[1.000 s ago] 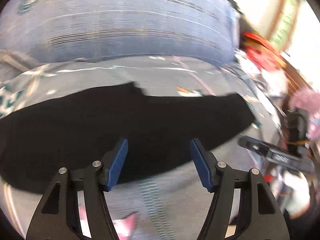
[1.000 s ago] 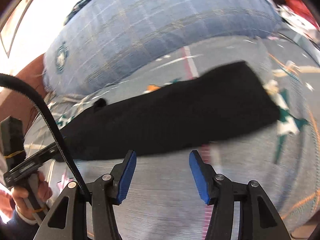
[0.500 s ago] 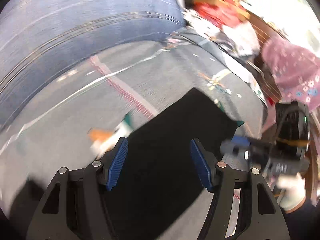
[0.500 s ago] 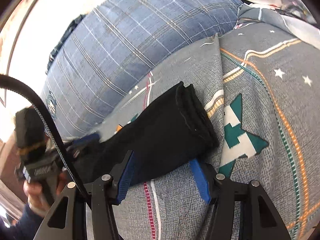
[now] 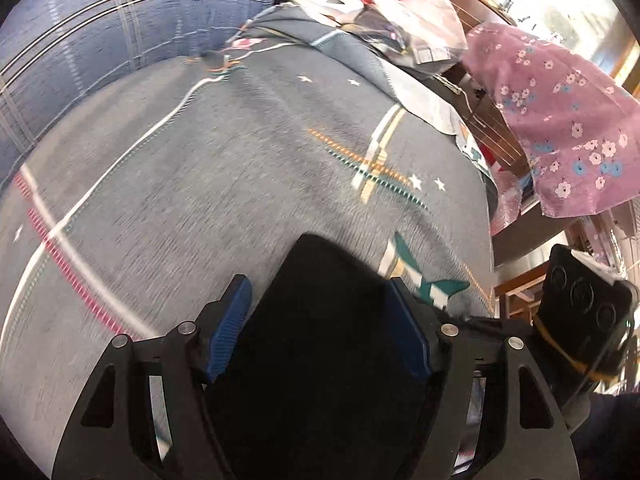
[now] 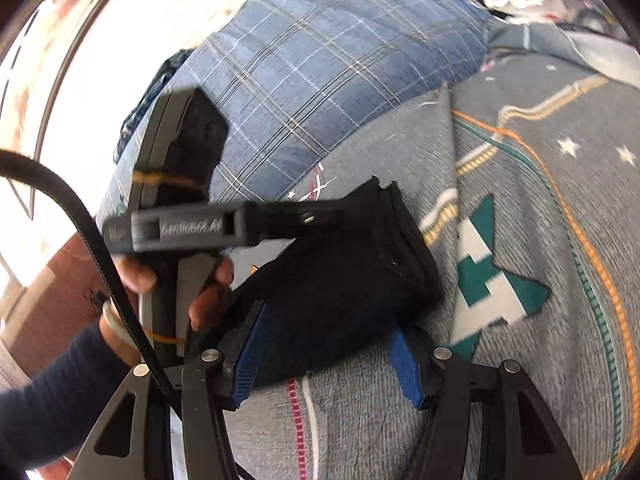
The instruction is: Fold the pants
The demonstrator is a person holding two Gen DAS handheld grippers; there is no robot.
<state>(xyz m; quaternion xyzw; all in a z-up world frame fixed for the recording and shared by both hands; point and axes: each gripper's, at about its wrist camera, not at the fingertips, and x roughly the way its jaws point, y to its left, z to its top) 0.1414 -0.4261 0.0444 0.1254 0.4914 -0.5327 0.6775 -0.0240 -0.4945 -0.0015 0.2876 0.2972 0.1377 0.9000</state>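
Black pants (image 5: 320, 320) lie folded in a long strip on a grey patterned bedspread (image 5: 240, 180). My left gripper (image 5: 320, 332) points down over one end of the strip. Its jaws are opening, with the cloth lying between the blue pads (image 5: 230, 328) and not pinched. In the right wrist view the same layered end of the pants (image 6: 360, 272) reaches between the fingers of my right gripper (image 6: 328, 360), which stands open just above the bedspread. A hand (image 6: 208, 292) holds the left tool, whose finger reaches over the pants from the left.
A big blue plaid pillow (image 6: 320, 60) lies along the far side of the bed. Bags and papers (image 5: 380, 0) pile up at the far corner. A pink floral cloth (image 5: 560, 128) hangs beyond the bed's right edge, over wooden furniture.
The left gripper has swept along the pants from their middle to the end by the right gripper and rolled. The right view has swung onto that end, and the left tool is now close beside it.
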